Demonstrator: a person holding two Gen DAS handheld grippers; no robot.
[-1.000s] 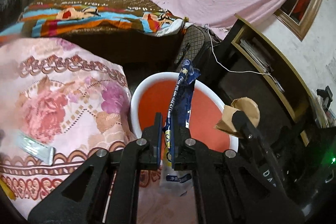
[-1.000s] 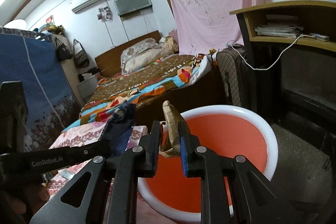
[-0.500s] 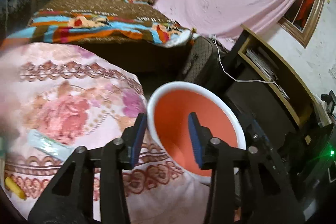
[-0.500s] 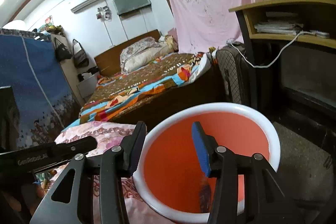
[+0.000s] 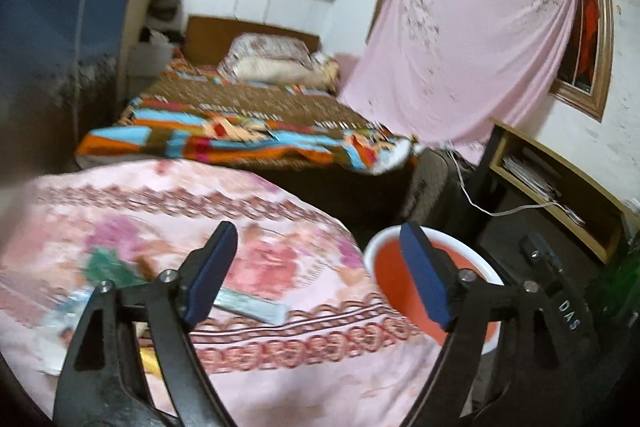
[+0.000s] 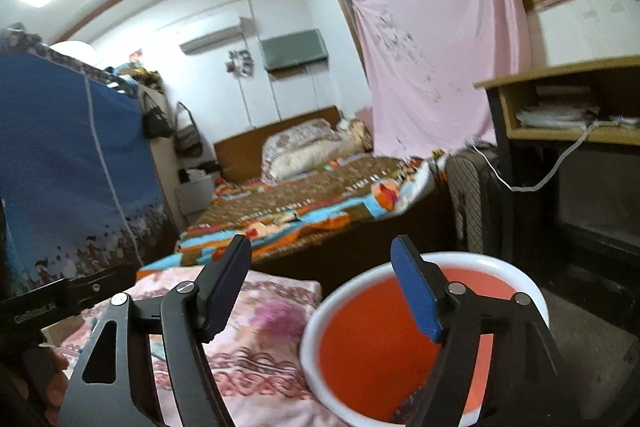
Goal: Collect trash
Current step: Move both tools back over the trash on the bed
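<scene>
Left wrist: left gripper (image 5: 318, 267) now spread (empty), wrapper gone

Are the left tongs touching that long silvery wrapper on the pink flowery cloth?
Cannot tell. In the left wrist view the open left tongs sit in front of the long silvery wrapper on the pink flowery cloth, hiding its end, so any gap is unclear.

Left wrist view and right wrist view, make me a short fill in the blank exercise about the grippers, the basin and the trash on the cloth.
1. Both the left gripper and the right gripper have their jaws ____.
2. The basin has a white rim and an ____ inside.
3. The silvery wrapper lies on the pink ____ cloth.
4. In the left wrist view, the basin stands to the ____ of the cloth.

Missing words: open; orange; floral; right
</scene>
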